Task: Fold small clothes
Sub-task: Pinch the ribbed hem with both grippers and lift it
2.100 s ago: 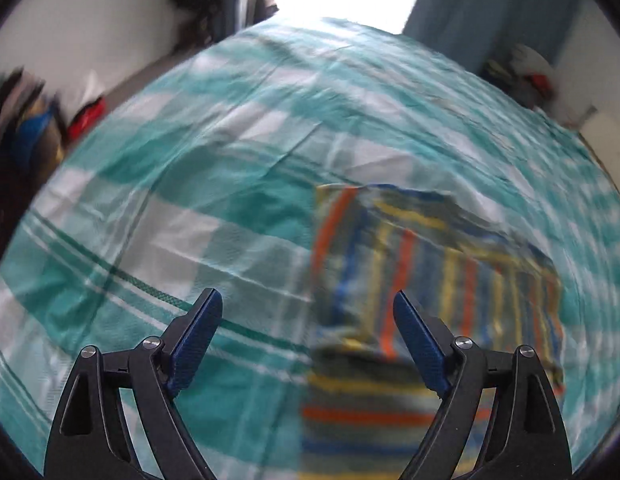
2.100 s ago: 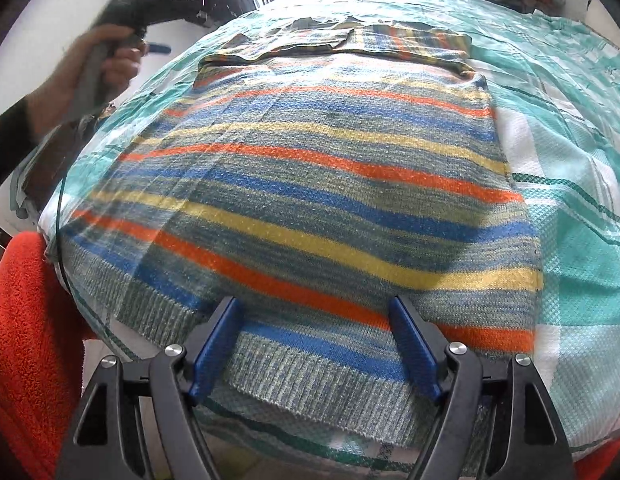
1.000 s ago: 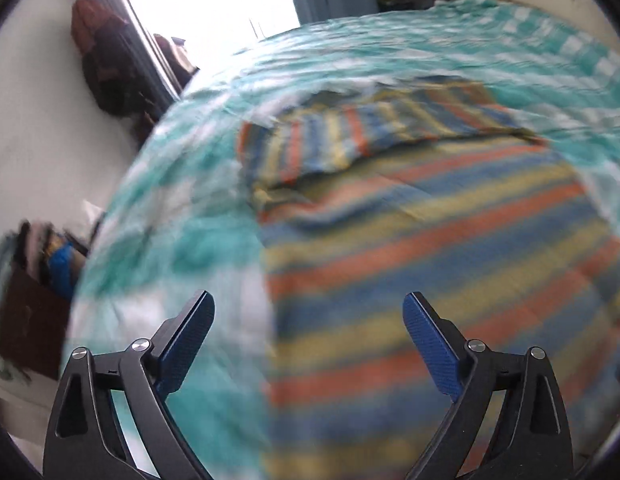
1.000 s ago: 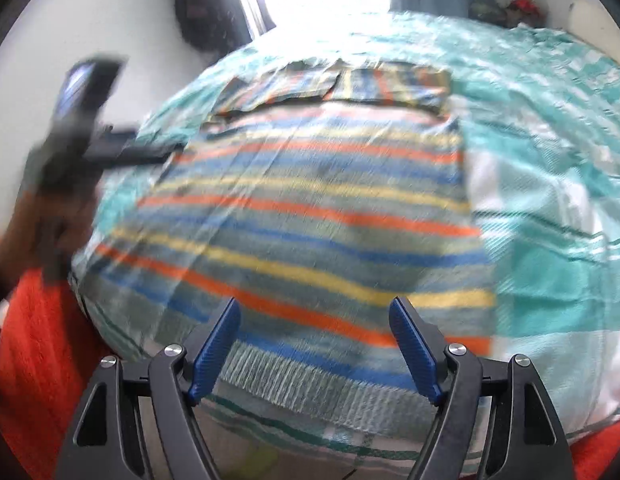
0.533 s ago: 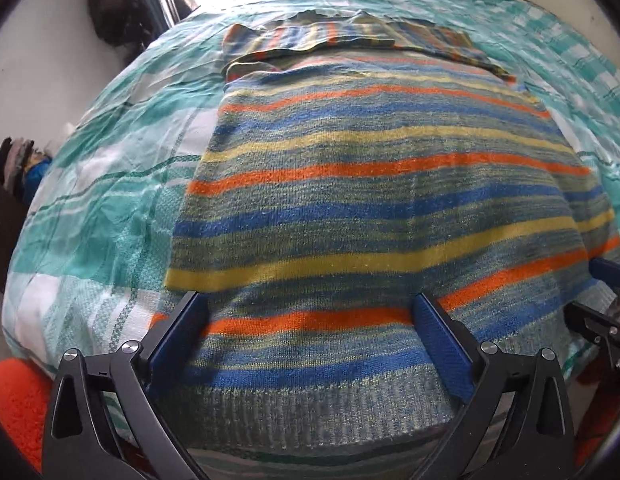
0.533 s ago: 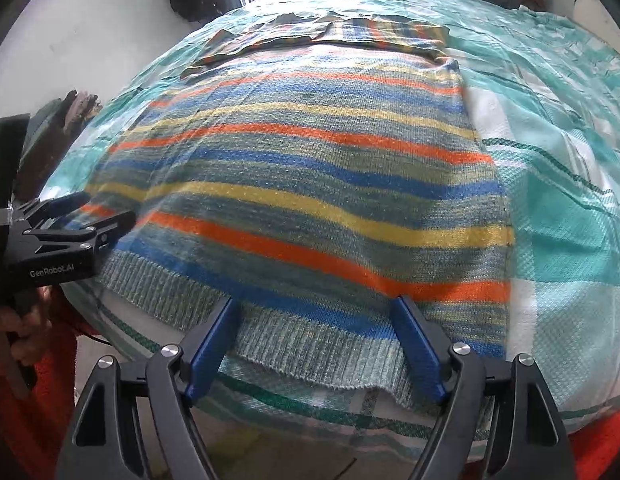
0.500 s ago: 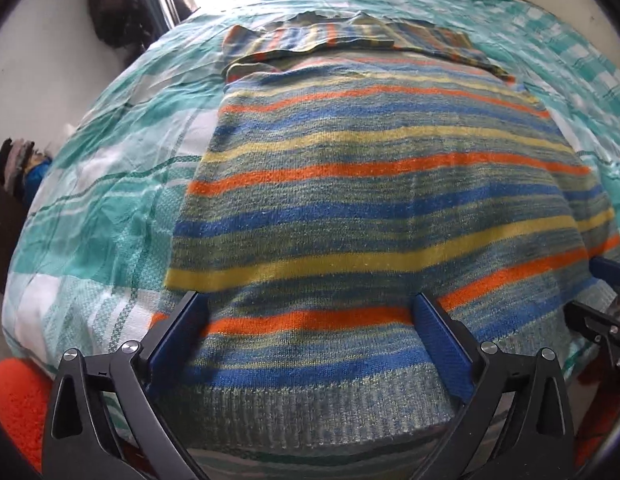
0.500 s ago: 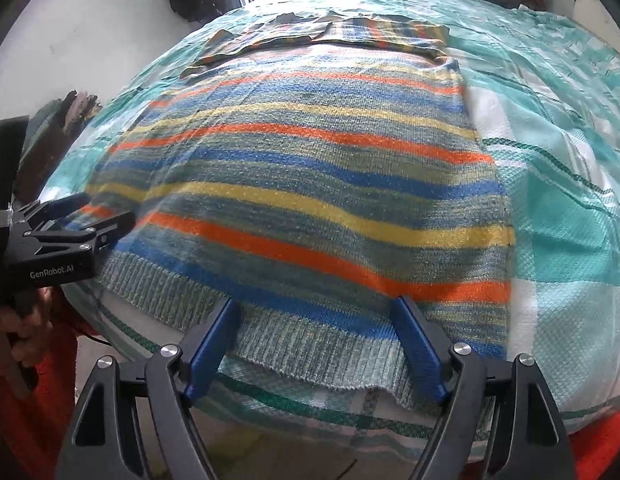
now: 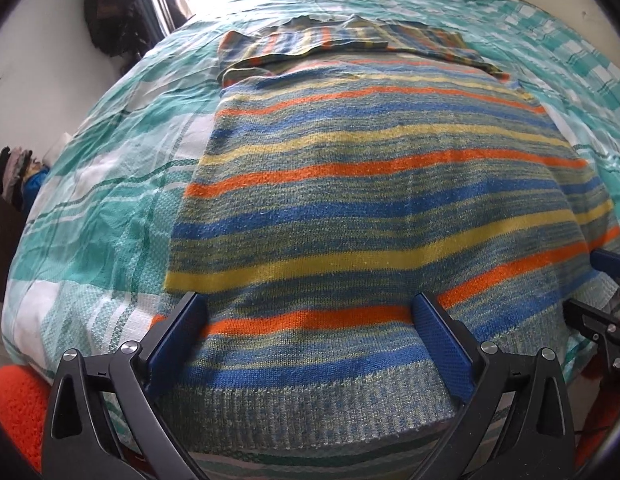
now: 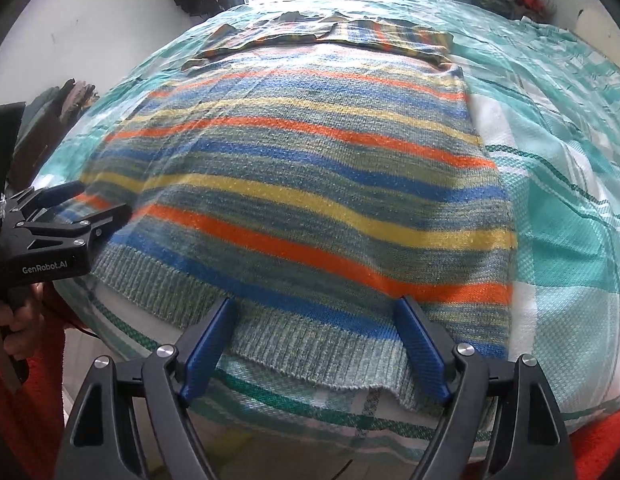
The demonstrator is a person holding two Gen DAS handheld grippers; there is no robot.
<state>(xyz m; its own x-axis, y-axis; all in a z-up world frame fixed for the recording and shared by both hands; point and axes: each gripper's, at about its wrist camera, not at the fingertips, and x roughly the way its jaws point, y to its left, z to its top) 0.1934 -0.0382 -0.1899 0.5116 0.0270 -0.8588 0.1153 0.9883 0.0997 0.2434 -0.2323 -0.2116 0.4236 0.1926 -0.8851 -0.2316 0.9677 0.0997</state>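
Left wrist: left gripper point(image 9: 310, 320) swung from bedsheet point(image 9: 110, 200) to sweater point(image 9: 369, 208) hem.

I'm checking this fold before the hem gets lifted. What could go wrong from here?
1. Both the left gripper and the right gripper are open at the ribbed hem; closing too deep might pinch the checked bedsheet along with the striped sweater.
2. The sleeves lie folded across the top; a quick lift could shake them loose.

sweater point(image 9: 373, 216) flat, bedspread point(image 9: 102, 216) bare beside
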